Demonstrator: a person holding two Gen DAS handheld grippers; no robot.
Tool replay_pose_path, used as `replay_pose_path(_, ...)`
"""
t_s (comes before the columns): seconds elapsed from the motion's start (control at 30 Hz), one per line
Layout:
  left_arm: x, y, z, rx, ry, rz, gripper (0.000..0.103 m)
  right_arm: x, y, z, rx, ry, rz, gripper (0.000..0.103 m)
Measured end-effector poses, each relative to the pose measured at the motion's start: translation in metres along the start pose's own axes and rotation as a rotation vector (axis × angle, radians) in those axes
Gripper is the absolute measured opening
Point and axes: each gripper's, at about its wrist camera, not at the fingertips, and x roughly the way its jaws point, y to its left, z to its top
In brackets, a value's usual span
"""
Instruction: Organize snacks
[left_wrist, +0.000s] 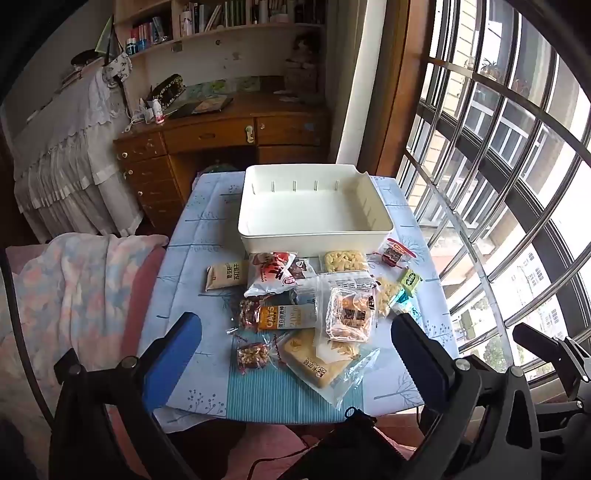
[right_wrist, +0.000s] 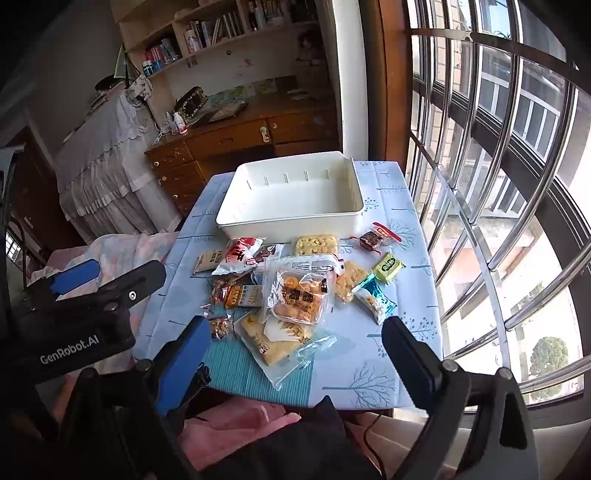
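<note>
Snack packets (left_wrist: 314, 299) lie heaped just in front of the empty white bin (left_wrist: 369, 230). Left gripper (left_wrist: 295, 339) and right gripper (right_wrist: 295, 343) hover nearer than the heap, jaws wide apart, holding nothing.

Bright daylight floods from the barred window (left_wrist: 498, 147), overexposing its panes; fisheye edges bend, corners black.

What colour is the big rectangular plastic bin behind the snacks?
White rectangular plastic bin, clearest in the left wrist view.
</note>
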Motion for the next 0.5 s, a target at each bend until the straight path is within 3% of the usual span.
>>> replay_pose_path(0.5,0.013,0.005,0.0,-0.029,0.02,-0.025,0.102,0.009,-0.003,0.001,0.01,0.022,0.013,0.095)
